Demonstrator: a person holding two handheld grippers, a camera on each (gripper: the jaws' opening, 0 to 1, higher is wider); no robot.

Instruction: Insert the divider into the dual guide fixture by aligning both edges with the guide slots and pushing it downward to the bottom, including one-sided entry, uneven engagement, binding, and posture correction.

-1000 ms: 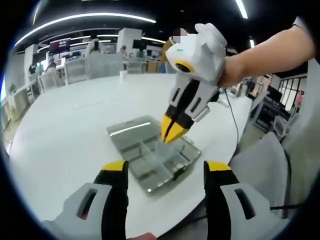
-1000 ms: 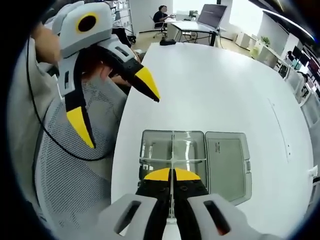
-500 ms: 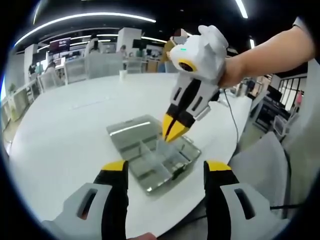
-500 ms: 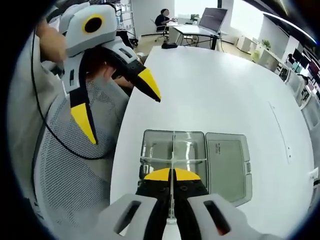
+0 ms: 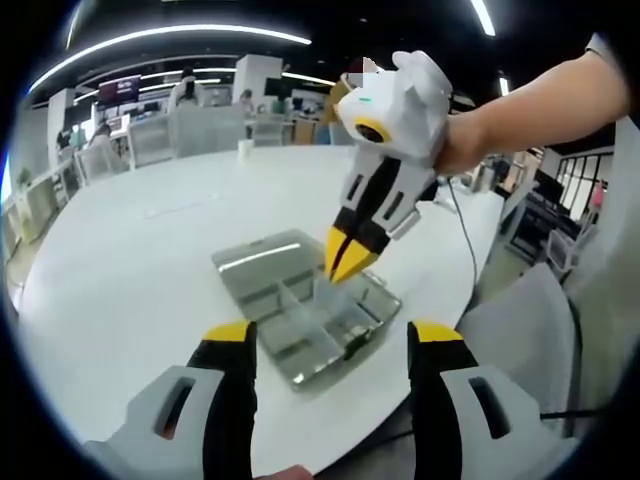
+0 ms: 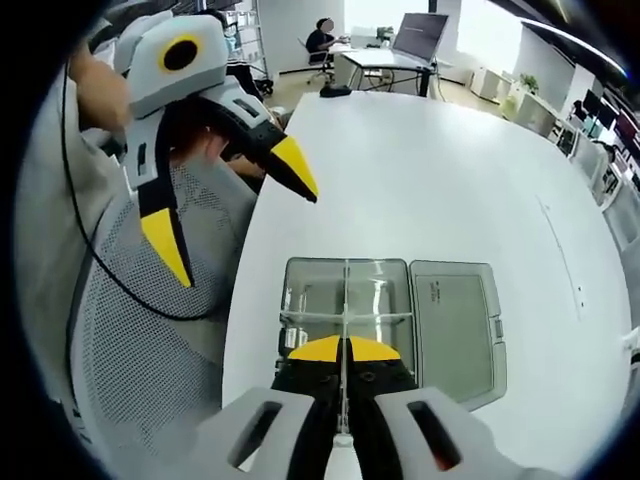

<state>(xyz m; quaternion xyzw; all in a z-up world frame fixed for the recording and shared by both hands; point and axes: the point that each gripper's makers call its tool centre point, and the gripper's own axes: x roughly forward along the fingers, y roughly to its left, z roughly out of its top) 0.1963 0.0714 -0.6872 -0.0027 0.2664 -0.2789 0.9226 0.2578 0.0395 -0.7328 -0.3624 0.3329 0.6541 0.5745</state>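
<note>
2 grippers over a clear box [image 6: 345,300] — right gripper [image 6: 343,349] pinching divider [image 6: 344,330], left gripper [image 5: 325,350] spread

Fixture [image 6: 345,300] on table [image 6: 430,180] nr edge; open lid [image 6: 455,325] flat beside it; chair [image 6: 150,340] behind

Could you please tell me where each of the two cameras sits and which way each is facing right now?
Left gripper view: rides on the left gripper, held back from the table edge, facing the clear box; its open jaws rise at the bottom, and the right gripper and a forearm reach in.
Right gripper view: rides on the right gripper, looking down on the box, jaws shut on the thin clear divider; the left gripper shows open at upper left.
Shared: the box, white table, each other's gripper.
</note>
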